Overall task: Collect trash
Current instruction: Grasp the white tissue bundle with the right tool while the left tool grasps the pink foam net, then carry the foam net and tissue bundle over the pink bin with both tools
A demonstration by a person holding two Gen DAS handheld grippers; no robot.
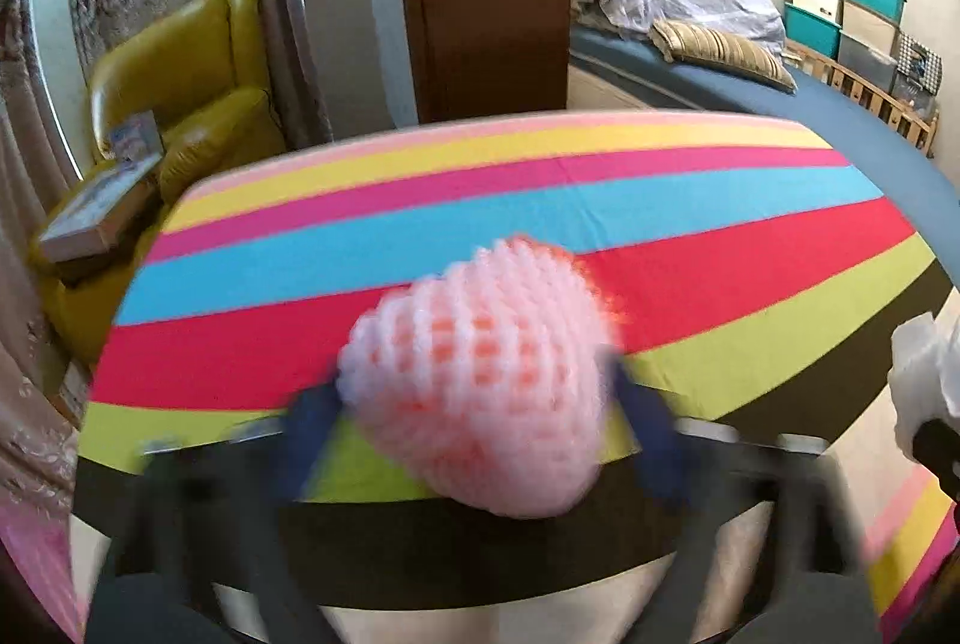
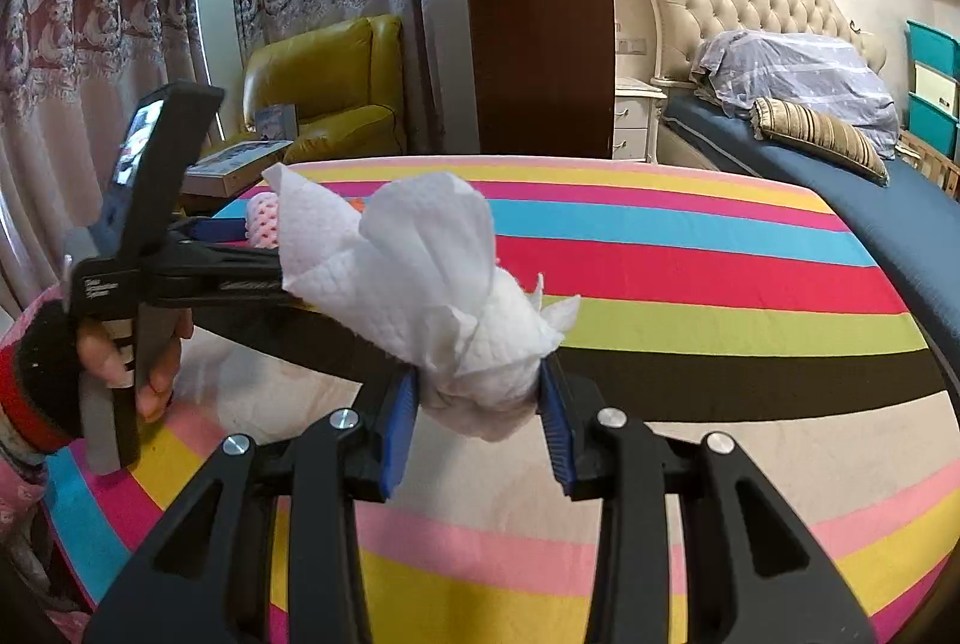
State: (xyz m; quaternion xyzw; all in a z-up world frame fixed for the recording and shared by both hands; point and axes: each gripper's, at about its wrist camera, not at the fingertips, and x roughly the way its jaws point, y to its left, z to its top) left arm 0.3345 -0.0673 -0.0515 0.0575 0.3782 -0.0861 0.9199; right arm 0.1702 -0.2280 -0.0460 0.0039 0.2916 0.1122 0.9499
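Note:
My left gripper (image 1: 480,416) is shut on a pink foam fruit net (image 1: 486,380) and holds it above the striped cloth (image 1: 540,200); the view is blurred by motion. My right gripper (image 2: 480,392) is shut on a crumpled white paper towel (image 2: 444,284) held above the same cloth (image 2: 690,272). In the right wrist view the left gripper (image 2: 234,236) shows at left, with the pink net (image 2: 264,221) partly hidden behind the towel. The towel also shows at the right edge of the left wrist view (image 1: 924,374).
A yellow armchair (image 2: 330,92) with a box (image 2: 240,164) stands behind the table at left. A brown door panel (image 2: 534,8) and curtains (image 2: 120,14) are at the back. A bed (image 2: 810,152) with pillows lies at right, with teal bins (image 1: 840,2) beyond.

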